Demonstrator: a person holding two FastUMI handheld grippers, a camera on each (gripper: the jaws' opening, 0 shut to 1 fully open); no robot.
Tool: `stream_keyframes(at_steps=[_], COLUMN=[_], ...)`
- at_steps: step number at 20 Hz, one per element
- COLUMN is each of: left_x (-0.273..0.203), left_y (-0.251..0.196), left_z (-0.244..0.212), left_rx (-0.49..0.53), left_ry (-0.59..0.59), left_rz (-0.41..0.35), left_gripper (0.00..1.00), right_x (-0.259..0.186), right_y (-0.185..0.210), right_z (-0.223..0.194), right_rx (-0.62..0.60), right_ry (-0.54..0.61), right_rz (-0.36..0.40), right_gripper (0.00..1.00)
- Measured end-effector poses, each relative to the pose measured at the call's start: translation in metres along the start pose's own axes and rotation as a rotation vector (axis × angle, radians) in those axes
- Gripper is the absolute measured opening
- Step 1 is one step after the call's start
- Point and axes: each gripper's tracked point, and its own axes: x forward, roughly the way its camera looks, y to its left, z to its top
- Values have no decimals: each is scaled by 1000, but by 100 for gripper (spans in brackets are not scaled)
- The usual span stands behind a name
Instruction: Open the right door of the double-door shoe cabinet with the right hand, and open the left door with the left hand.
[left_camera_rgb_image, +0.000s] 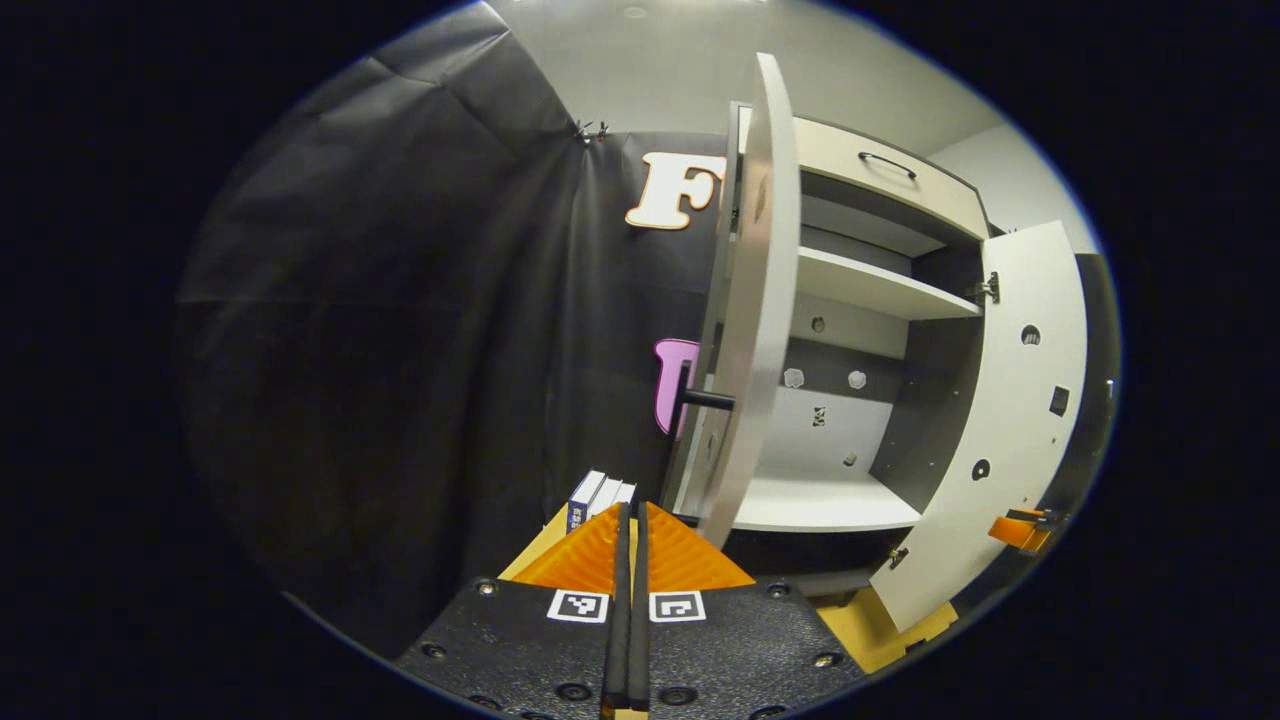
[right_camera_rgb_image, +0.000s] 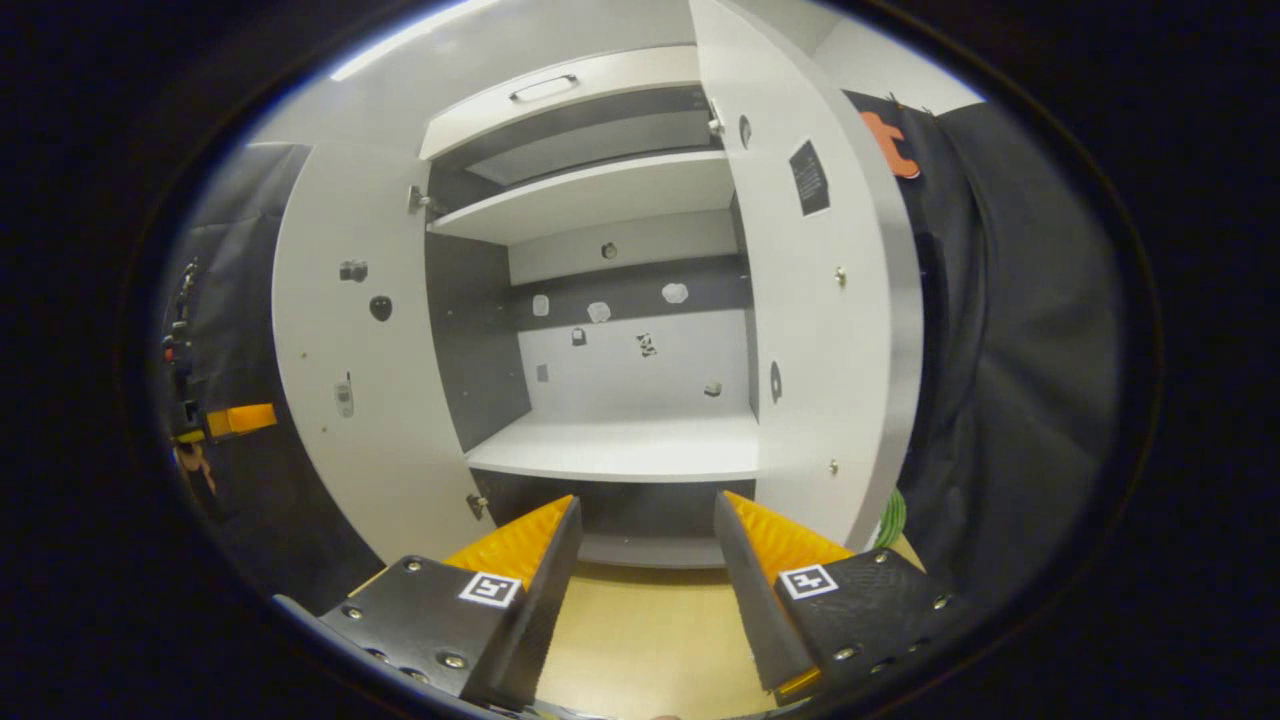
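Both doors of the white shoe cabinet (left_camera_rgb_image: 860, 285) stand open. In the left gripper view the left door (left_camera_rgb_image: 750, 300) shows nearly edge-on, its black handle (left_camera_rgb_image: 705, 400) sticking out to the left. My left gripper (left_camera_rgb_image: 630, 512) is shut on nothing, below and a little left of that handle, apart from it. The right door (left_camera_rgb_image: 1010, 420) is swung out at the right. In the right gripper view my right gripper (right_camera_rgb_image: 645, 520) is open, facing the bare shelves (right_camera_rgb_image: 620, 445) between the left door (right_camera_rgb_image: 340, 350) and the right door (right_camera_rgb_image: 820, 300).
A drawer with a dark handle (right_camera_rgb_image: 545, 88) tops the cabinet. Several books (left_camera_rgb_image: 600, 492) stand by the left door's foot. A light wooden surface (right_camera_rgb_image: 640, 640) lies under the right gripper. Black cloth walls (left_camera_rgb_image: 400, 350) close in both sides.
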Motion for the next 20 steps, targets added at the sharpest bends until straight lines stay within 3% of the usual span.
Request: stream_keyframes(at_steps=[1,2,3,12,20], left_x=[-3,-7,-9,19,52], left_y=[-9,-21,-35,-144,-211], left_z=[7,15,23,60,59], left_rx=[6,8,10,65,98], left_ry=[-7,-20,-35,-115,-125], left_rz=[-8,-27,-51,-268,-346], left_gripper=[1,10,1,0,1], right_x=[1,2,3,13,16], right_y=[2,3,3,34,39], right_z=[2,6,10,94,127], right_rx=[-5,-8,-8,-33,-11], right_ry=[-1,-3,-7,-154,-204], right_rz=[-5,-12,-19,-26,-53], right_gripper=[79,79,79,79,78])
